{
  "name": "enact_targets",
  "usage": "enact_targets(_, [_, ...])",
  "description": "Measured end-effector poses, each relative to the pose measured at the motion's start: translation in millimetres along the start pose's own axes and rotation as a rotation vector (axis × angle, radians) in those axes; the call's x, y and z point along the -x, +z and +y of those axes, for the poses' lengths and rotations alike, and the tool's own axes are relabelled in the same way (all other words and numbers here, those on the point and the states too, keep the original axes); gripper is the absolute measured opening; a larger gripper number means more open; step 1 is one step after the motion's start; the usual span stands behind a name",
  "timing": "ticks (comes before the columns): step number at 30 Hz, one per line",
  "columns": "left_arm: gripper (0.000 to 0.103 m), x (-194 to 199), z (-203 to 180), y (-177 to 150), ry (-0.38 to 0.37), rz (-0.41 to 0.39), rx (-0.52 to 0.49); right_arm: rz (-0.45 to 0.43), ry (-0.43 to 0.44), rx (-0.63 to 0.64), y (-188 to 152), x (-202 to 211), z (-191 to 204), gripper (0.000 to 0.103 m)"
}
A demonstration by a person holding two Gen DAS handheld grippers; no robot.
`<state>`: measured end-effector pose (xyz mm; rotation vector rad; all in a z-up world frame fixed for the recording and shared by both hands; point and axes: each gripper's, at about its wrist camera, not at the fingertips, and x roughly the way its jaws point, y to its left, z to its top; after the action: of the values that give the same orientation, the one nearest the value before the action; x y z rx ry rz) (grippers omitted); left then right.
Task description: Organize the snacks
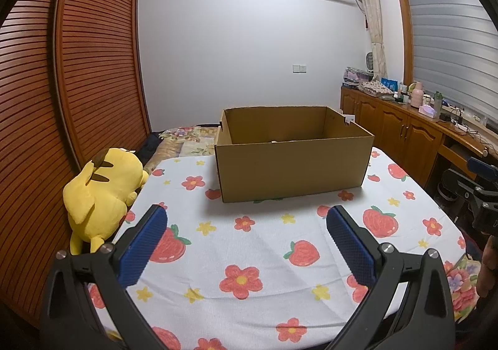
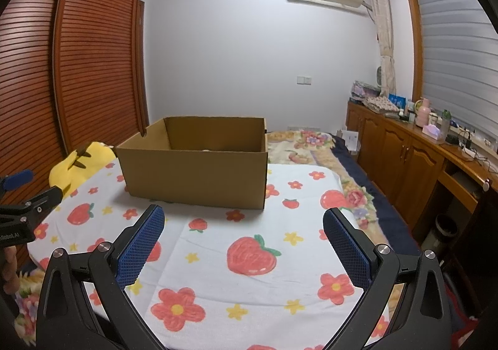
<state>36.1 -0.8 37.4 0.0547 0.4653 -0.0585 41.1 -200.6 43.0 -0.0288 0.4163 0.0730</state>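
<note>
Yellow plush (image 1: 105, 191) whole in left view — right view: box-hidden (image 2: 79, 167).

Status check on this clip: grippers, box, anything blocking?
Left gripper open, empty. Right gripper open, empty. Cardboard box upright on strawberry cloth, top open. No snacks visible; approach unobstructed.

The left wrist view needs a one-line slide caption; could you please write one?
Open left hand-held gripper above a strawberry-print cloth, facing an open cardboard box, yellow plush toy at left.
</note>
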Motion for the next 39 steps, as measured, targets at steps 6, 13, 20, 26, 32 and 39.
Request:
enact_targets(6, [0.103,0.9,0.2,0.2,0.000,-0.002,0.002,0.000,0.000,0.001,-0.1,-0.1,0.1,0.103])
enact_targets(13, [0.103,3.0,0.3,0.9,0.004,-0.005,0.000,-0.001,0.000,0.008,0.2,-0.1,1.5,0.103])
enact_targets(20, [0.103,5.2,0.3,2.2,-0.003,-0.006,0.004,-0.001,0.000,0.008,0.3,0.0,1.8,0.103])
enact_targets(26, [0.103,5.3,0.2,2.3,-0.001,-0.007,0.004,-0.002,0.001,0.008,0.1,-0.3,1.8,0.103])
enact_targets(32, [0.103,5.6,0.2,2.3,-0.003,-0.006,0.005,-0.001,0.004,0.009,0.3,-0.8,3.1,0.103])
enact_targets(39, [0.103,6.0,0.3,2.1,-0.002,-0.008,0.003,-0.001,0.006,0.007,0.1,-0.9,3.2,0.103])
